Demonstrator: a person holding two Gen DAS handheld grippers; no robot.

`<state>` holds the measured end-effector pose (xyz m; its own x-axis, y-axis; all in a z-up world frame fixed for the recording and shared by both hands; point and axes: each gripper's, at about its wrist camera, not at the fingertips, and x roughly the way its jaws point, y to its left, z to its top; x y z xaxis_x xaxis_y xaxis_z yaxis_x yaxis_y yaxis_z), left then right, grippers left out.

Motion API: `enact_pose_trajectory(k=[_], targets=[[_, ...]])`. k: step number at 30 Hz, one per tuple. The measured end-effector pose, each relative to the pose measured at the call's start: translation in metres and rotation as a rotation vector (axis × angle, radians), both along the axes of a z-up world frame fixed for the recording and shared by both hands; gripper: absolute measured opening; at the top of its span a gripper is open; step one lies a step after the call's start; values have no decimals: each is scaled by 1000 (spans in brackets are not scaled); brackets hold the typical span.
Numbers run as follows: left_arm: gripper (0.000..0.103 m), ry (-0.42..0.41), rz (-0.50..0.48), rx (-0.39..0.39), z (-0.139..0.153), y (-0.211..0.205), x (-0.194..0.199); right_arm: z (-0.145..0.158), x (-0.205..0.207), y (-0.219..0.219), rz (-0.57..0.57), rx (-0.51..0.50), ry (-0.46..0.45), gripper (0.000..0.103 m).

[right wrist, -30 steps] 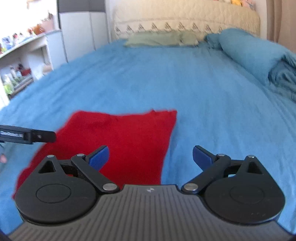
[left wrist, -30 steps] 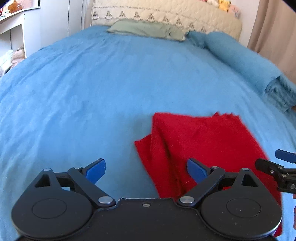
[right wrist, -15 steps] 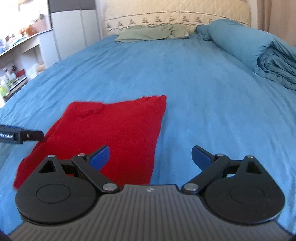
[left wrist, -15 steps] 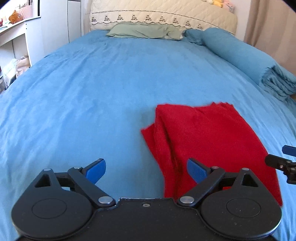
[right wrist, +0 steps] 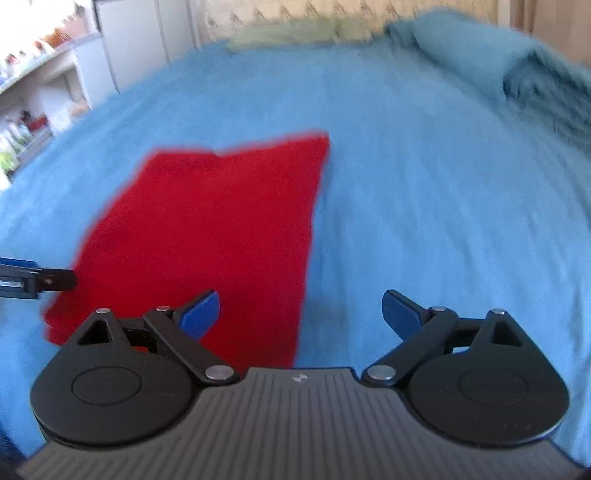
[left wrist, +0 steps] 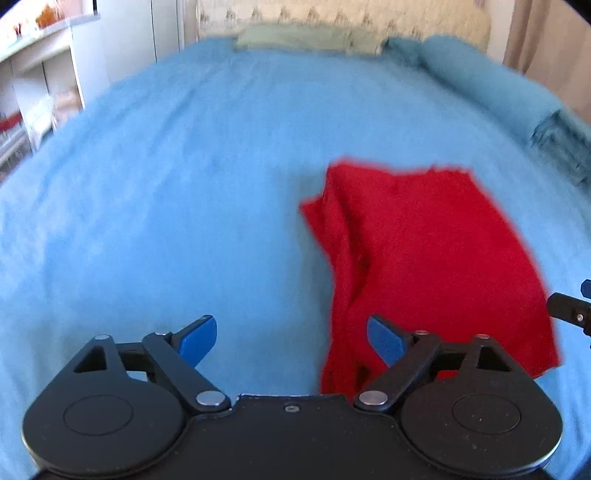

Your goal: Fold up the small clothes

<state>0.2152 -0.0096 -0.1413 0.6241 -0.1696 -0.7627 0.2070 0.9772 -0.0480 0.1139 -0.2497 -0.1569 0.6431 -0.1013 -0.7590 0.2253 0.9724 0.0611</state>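
A red garment [left wrist: 424, 254] lies folded flat on the blue bedspread [left wrist: 166, 192]; its left edge is bunched into a ridge. My left gripper [left wrist: 291, 338] is open and empty, over the bedspread at the garment's near left corner. In the right wrist view the red garment [right wrist: 221, 229] lies ahead to the left. My right gripper [right wrist: 301, 314] is open and empty, straddling the garment's near right edge. Each gripper's tip shows at the edge of the other's view: the right one [left wrist: 570, 306] and the left one [right wrist: 37, 280].
A rolled blue duvet [left wrist: 517, 96] lies along the bed's right side, also in the right wrist view [right wrist: 517, 70]. Green pillows [left wrist: 306, 37] and a cream headboard [left wrist: 332, 14] are at the far end. White shelves [left wrist: 40, 74] stand left of the bed.
Both grippers have drawn nearer to the garment and tipped downward; the views are now blurred by motion. The garment lies where it was. Both grippers stay open.
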Motion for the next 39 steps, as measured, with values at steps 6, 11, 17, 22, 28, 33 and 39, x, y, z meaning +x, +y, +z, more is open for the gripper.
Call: enact_pose_trajectory(k=[6,11,17,22,28,33,39], targets=[[97,-33,68,-85,89,9,-46,101,-35,18,19,-30,-69,103],[103,-40,84,-27,132,7,-98,166,-77,38,-40,-68,-47,103],[103,-42,61,73,137,4,-149,190,-120,55,-72,-40,60,103],[103,-37,66,76,131,12,-179,188,-147,67,-99,-39,104,103],[103,-20,56,69,126,14,-193,180,-174,75,-139,-20,124,103],[103,-43,50,57,130,11,-201,176,-184,79,-144,-43,137,103],[103,-60,47,57,132,10,-205,179,-186,84,-144,-63,131,103]])
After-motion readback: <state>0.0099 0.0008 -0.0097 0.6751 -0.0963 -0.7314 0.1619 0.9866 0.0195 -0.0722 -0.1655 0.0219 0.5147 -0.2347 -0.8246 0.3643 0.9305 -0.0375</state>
